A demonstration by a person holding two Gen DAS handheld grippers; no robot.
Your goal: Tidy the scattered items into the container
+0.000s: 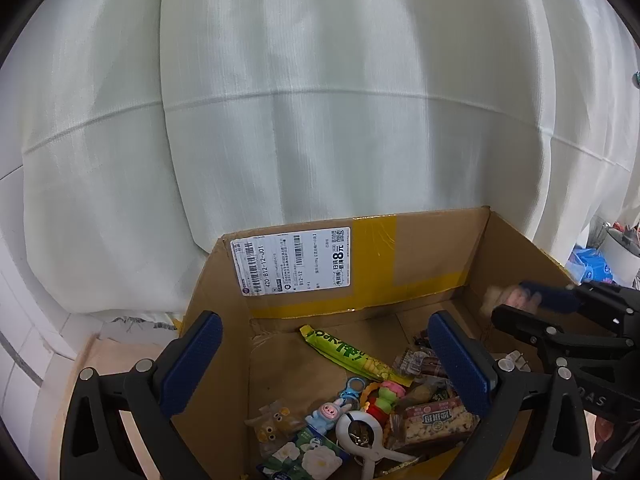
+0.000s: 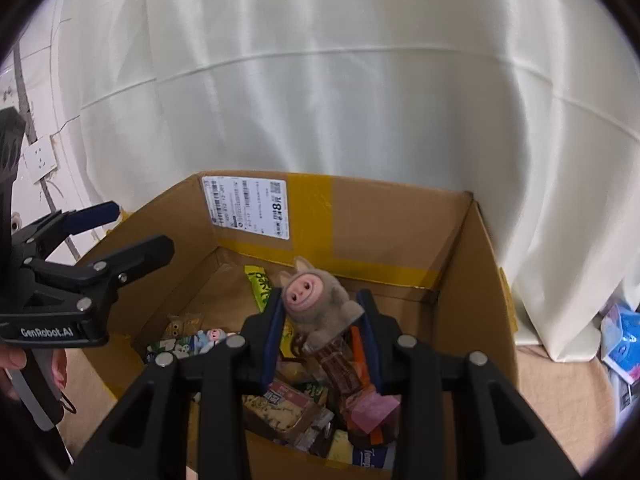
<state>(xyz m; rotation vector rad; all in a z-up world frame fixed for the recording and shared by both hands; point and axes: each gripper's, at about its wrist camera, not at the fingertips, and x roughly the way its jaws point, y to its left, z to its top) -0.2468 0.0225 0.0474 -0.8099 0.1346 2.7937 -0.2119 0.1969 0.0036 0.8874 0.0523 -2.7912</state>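
Note:
An open cardboard box with yellow tape and a shipping label holds several small items: a green snack packet, a blue bunny keychain, a white clip and a brown nut bar packet. My left gripper hangs open over the box's left side, nothing between its fingers. My right gripper is inside the box's right side. A grey plush pig toy sits between its parted fingers, blurred in the left wrist view; the pads do not look pressed on it.
A white curtain hangs right behind the box. A wall socket is at the left. Blue packets lie on the wooden floor to the right of the box. A person's hand holds the left gripper's handle.

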